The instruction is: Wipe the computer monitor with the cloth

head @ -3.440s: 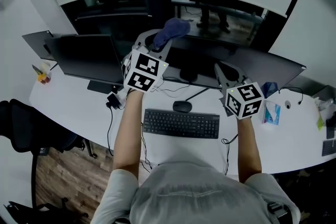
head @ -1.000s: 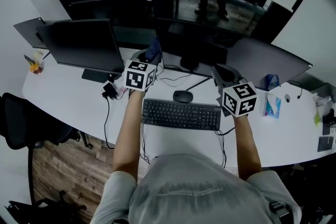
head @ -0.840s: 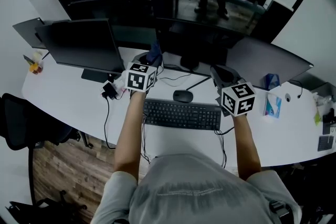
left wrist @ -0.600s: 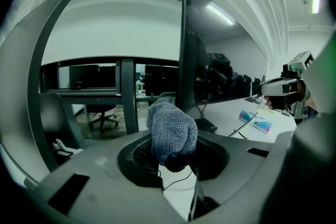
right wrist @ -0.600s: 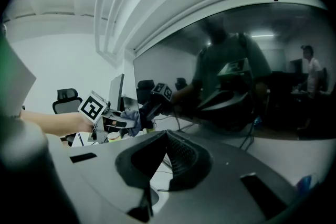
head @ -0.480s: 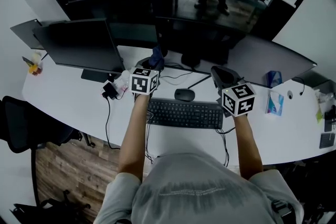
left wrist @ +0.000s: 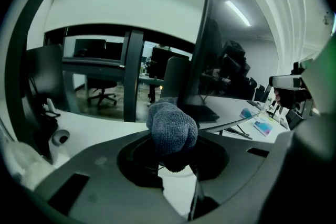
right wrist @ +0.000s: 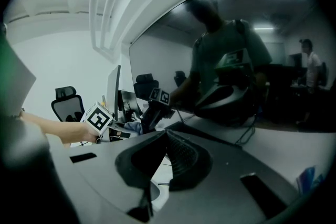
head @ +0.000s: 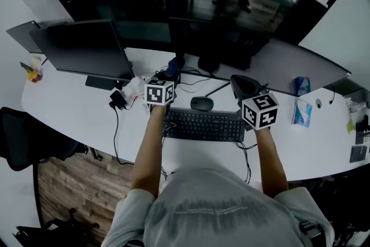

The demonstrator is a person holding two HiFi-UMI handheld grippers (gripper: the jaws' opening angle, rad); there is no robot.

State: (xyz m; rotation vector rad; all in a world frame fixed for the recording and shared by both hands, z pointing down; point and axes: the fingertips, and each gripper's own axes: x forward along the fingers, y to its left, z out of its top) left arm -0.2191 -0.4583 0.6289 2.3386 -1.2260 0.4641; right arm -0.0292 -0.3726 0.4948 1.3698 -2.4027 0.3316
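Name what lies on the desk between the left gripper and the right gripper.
Head view: a black mouse lies between the left gripper and the right gripper, with the keyboard close beside it.

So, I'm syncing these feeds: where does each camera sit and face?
Head view: on the person's head, looking steeply down at the desk; left tongs, right tongs and both arms show.
Left gripper view: rides the left tongs, along jaws shut on the cloth, toward the monitor.
Right gripper view: rides the right tongs, along shut jaws toward a dark screen; the left arm shows.
Head and left gripper views share the cloth.
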